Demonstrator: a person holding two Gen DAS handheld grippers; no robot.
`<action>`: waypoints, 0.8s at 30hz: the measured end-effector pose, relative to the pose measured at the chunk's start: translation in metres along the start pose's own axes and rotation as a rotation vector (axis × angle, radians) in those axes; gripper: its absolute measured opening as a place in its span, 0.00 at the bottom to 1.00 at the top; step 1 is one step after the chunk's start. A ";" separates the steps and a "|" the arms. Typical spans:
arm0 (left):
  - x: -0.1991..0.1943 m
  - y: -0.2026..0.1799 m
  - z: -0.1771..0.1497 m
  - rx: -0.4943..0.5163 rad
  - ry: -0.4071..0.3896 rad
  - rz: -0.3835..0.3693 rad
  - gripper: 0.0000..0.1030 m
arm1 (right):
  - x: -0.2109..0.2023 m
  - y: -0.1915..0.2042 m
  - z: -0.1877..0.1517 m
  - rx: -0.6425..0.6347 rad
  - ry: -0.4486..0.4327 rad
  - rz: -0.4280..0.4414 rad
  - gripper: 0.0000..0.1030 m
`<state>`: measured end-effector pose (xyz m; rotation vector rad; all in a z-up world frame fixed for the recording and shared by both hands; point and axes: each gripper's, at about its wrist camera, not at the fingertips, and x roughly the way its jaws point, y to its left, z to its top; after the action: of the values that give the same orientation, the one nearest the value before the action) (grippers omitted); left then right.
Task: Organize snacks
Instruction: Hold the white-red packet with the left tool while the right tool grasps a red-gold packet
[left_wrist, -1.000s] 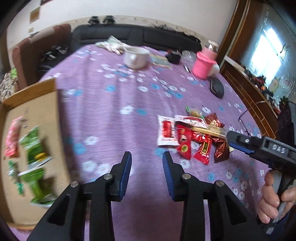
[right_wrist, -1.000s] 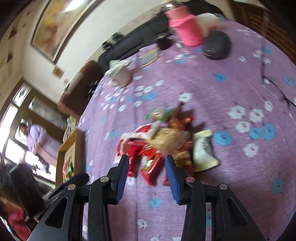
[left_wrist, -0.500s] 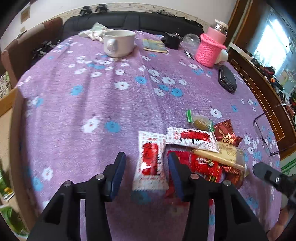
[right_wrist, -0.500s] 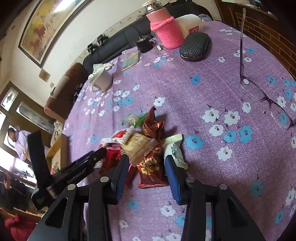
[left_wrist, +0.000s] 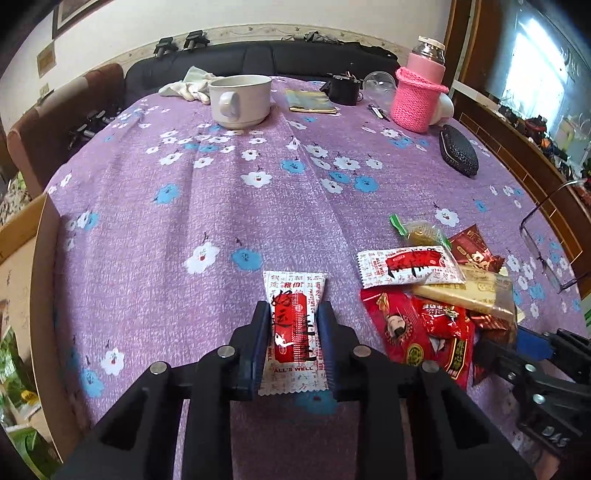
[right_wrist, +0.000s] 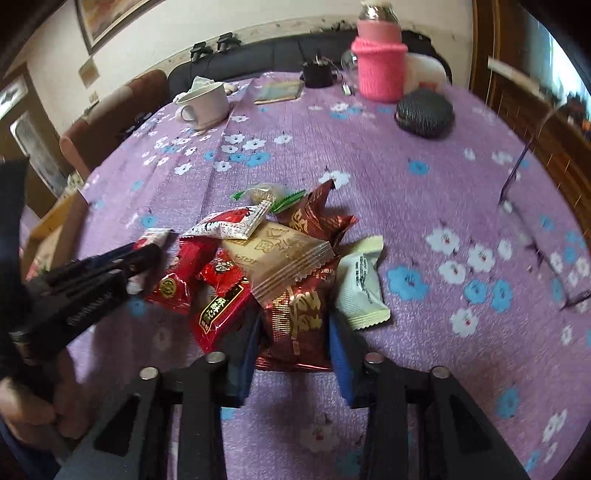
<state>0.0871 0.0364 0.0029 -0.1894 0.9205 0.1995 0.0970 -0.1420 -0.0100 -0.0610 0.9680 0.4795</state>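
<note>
A white-and-red snack packet (left_wrist: 295, 332) lies apart from the pile on the purple flowered cloth. My left gripper (left_wrist: 293, 310) straddles it, jaws closing, pads pressed on its two long edges. To its right lies the pile of snacks (left_wrist: 424, 321): red packets, a tan wafer pack, dark red foil ones. My right gripper (right_wrist: 295, 321) is at the pile's near edge, jaws closing on a dark red foil packet (right_wrist: 295, 325), pads meeting its sides. A white packet (right_wrist: 360, 288) lies just right of it. The left gripper's fingers (right_wrist: 110, 266) show at the pile's left.
A cardboard box (left_wrist: 22, 258) with green packets stands at the left table edge. At the far side stand a white mug (left_wrist: 240, 99), a pink-sleeved bottle (left_wrist: 419, 99) and a black case (left_wrist: 458, 151). Eyeglasses (right_wrist: 535, 236) lie to the right.
My left gripper swung from the box side to the white-and-red packet, sank over it and narrowed onto it. My right gripper rolled upright, dropped to the dark red packet and narrowed.
</note>
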 end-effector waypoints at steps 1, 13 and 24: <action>-0.001 0.002 0.000 -0.010 0.002 -0.009 0.24 | -0.002 -0.001 0.000 0.002 -0.011 -0.002 0.32; -0.015 -0.003 -0.001 -0.021 -0.024 -0.074 0.24 | -0.037 0.015 0.002 -0.026 -0.162 0.136 0.31; -0.021 0.002 0.001 -0.043 -0.040 -0.089 0.24 | -0.052 0.022 0.000 -0.035 -0.229 0.209 0.32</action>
<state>0.0751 0.0363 0.0205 -0.2652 0.8661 0.1405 0.0638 -0.1409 0.0353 0.0632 0.7444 0.6807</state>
